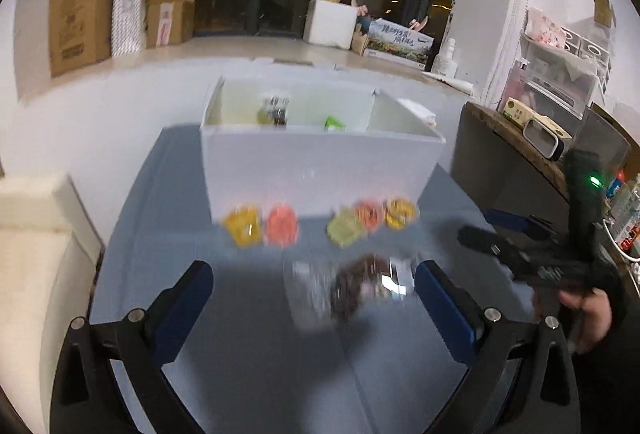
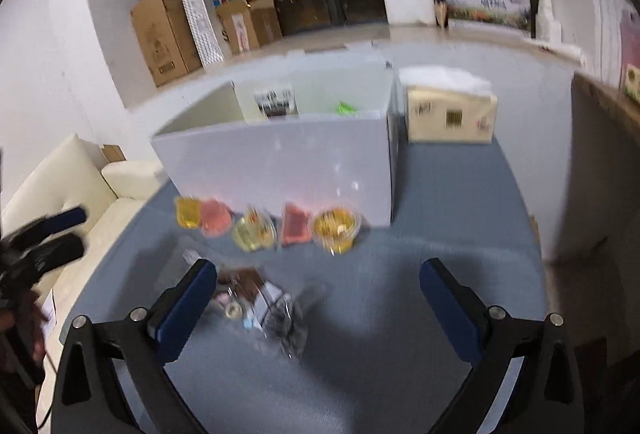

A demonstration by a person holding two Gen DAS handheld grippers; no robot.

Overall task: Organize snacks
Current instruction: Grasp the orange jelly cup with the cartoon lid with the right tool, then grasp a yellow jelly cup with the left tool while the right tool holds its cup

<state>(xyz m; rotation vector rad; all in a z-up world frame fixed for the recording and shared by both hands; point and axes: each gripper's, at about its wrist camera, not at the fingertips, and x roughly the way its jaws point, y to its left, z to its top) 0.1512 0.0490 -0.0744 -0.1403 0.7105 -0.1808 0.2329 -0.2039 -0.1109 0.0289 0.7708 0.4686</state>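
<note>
Clear snack bag point(image 1: 360, 286) with dark contents, lay on blue bench point(image 1: 248, 362) between wide-open, empty left gripper point(image 1: 314, 298) fingers. Beyond: five jelly cups point(image 1: 320, 224), then white box point(image 1: 320, 158). Right gripper point(image 2: 318, 298) likewise agape, holding nothing.

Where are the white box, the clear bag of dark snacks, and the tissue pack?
white box point(image 2: 280, 162): right wrist view, on its front wall.
clear bag of dark snacks point(image 1: 356, 290): left wrist view, on the dark contents.
tissue pack point(image 2: 450, 116): right wrist view, on its front face.
</note>
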